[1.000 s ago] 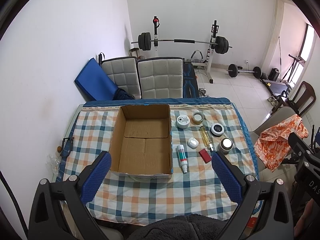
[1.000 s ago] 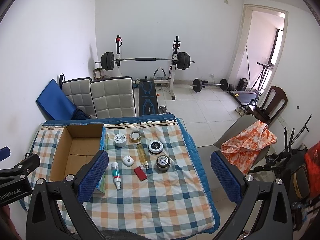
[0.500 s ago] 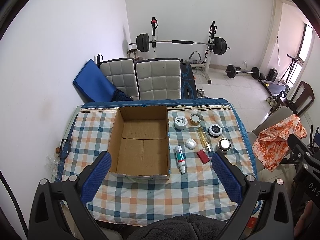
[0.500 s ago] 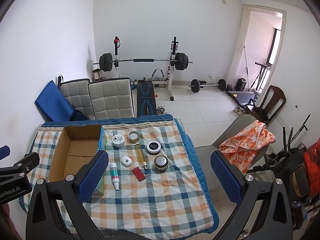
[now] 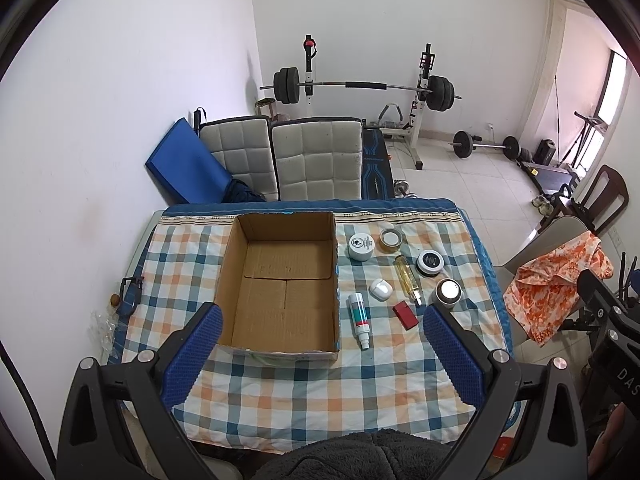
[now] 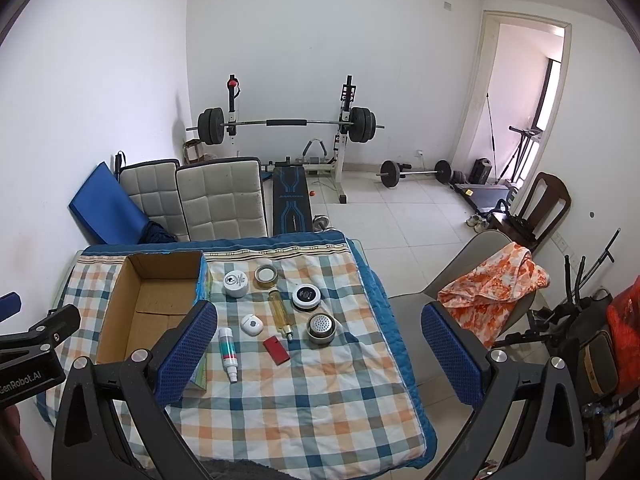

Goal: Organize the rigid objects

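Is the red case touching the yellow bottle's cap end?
Apart. The right wrist view shows a strip of checked cloth between the red case and the yellow bottle; the left wrist view shows the same gap.

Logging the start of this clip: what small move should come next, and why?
Probably lower the right gripper toward the spray tube, the item nearest the cardboard box. Both grippers are open and hold nothing, the box is empty, and all the small items lie on the cloth to its right.
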`<action>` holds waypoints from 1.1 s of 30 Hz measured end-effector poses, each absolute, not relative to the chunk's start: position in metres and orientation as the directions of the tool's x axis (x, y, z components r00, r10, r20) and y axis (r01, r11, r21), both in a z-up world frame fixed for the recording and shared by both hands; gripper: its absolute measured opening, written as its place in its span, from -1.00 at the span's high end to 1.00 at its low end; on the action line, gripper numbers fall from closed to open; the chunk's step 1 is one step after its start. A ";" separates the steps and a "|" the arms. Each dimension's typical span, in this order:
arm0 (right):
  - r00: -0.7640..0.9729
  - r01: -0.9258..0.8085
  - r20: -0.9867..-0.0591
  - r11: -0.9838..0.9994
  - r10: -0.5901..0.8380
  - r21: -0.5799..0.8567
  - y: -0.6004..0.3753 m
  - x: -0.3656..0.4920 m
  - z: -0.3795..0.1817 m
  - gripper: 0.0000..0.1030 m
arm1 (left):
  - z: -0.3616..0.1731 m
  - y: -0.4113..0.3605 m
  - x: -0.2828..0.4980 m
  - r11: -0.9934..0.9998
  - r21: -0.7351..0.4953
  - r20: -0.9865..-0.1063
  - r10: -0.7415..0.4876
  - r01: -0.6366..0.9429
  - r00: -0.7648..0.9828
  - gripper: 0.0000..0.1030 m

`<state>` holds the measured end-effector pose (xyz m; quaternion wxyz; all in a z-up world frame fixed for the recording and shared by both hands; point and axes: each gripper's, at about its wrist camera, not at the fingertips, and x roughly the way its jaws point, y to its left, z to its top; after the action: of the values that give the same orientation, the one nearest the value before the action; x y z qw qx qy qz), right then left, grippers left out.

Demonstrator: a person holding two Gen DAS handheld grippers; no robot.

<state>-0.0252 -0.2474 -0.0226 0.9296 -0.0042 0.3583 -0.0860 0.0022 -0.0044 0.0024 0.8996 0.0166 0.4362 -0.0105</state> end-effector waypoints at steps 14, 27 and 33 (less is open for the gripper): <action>0.730 0.156 -0.663 0.985 -0.164 -0.072 -0.244 -0.025 -0.020 -1.00 | 0.003 -0.005 0.003 0.999 0.020 -0.785 -0.003 0.030 0.619 -1.00; 0.731 0.154 -0.663 0.986 -0.161 -0.070 -0.243 -0.023 -0.018 -1.00 | 0.008 -0.002 0.005 1.000 0.014 -0.778 -0.006 0.027 0.628 -1.00; 0.734 0.155 -0.660 0.986 -0.161 -0.068 -0.245 -0.025 -0.019 -1.00 | 0.007 -0.001 0.004 1.000 0.015 -0.780 -0.003 0.024 0.626 -1.00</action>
<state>-0.0250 -0.2449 -0.0192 0.9311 -0.0044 0.3547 -0.0847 0.0039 -0.0011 0.0072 0.9017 0.0120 0.4322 -0.0076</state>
